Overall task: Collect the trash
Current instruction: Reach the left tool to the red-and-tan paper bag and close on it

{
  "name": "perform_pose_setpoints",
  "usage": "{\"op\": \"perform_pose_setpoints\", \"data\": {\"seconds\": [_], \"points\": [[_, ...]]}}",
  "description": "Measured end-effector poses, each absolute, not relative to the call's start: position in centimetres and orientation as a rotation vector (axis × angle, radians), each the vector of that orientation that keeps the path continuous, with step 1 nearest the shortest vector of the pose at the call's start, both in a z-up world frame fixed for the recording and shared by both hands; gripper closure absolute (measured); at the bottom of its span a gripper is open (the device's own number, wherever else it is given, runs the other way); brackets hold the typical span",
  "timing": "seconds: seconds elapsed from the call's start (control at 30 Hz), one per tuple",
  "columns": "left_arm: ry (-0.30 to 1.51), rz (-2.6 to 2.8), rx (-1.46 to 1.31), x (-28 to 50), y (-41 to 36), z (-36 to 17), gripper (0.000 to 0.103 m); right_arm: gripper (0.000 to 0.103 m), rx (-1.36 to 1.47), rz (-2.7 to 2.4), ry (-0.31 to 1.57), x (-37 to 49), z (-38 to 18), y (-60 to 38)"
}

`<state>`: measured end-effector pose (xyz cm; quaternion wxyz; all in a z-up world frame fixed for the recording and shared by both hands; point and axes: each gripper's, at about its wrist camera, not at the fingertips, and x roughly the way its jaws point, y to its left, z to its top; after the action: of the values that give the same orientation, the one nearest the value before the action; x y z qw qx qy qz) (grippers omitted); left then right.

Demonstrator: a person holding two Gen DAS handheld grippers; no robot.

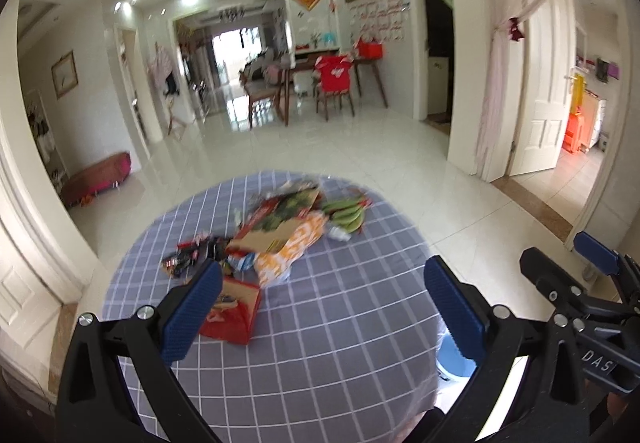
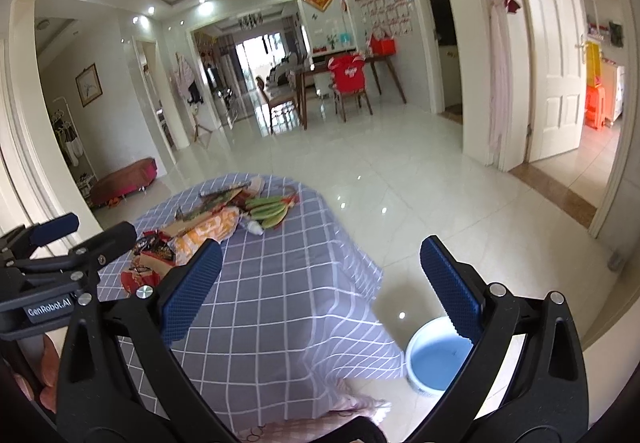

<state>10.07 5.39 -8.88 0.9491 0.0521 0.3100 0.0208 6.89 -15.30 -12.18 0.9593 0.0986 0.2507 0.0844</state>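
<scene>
Surface (image 1: 320, 323): round, under a grey checked cloth, carrying everything listed below; your two tools hover above its near edge

Bin (image 2: 436, 359): pale blue, on the floor just beside the surface on your right; what shows of its inside looks bare, so by my judgement no trash has gone in and the whole collection is still ahead of you

Trash pile (image 1: 276, 231): heaped toward the far side of the surface, untouched as far as the views show
- Carton (image 1: 276, 219): flattened printed cardboard, largest piece, lying on top of the heap
- Orange bag (image 1: 288, 255): orange-and-white wrapper, partly under the carton
- Red box (image 1: 236, 319): nearest piece to you, just beyond the left tool's left pad
- Dark wrappers (image 1: 188, 255): small crumpled packets at the pile's left edge
- Blur hides anything smaller

Bananas (image 1: 348, 213): green bunch touching the pile's far right side; likely not trash, so leave it

Left tool (image 1: 320, 307): jaws spread wide, holding nothing, touching nothing

Right tool (image 2: 316, 283): jaws likewise wide apart, empty, clear of the cloth

Next step, as I judge it: you lower one tool onto the red box
</scene>
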Motion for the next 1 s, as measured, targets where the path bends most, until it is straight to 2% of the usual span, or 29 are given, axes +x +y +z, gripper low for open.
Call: {"op": "perform_pose_setpoints", "data": {"seconds": [0.23, 0.4, 0.6, 0.87, 0.93, 1.0], "points": [[0.778, 0.188, -0.036, 13.7, 13.4, -14.3, 0.004, 0.006, 0.191, 0.237, 0.594, 11.3, -15.4, -10.5], [0.872, 0.267, -0.261, 15.3, 20.6, -17.9, 0.004, 0.006, 0.167, 0.263, 0.630, 13.7, -17.0, -7.0], [0.827, 0.228, -0.585, 15.6, 25.5, -19.8, 0.004, 0.006, 0.166, 0.299, 0.657, 15.9, -18.4, -4.0], [0.937, 0.274, -0.506, 19.1, 24.3, -22.6, 0.005, 0.006, 0.213, 0.311, 0.679, 17.7, -19.4, -2.4], [0.922, 0.271, -0.483, 19.4, 24.2, -22.8, 0.007, 0.006, 0.242, 0.318, 0.684, 18.2, -19.5, -2.3], [0.913, 0.237, -0.484, 19.4, 24.2, -23.0, 0.021, 0.006, 0.273, 0.338, 0.694, 18.7, -19.5, -1.8]]}}
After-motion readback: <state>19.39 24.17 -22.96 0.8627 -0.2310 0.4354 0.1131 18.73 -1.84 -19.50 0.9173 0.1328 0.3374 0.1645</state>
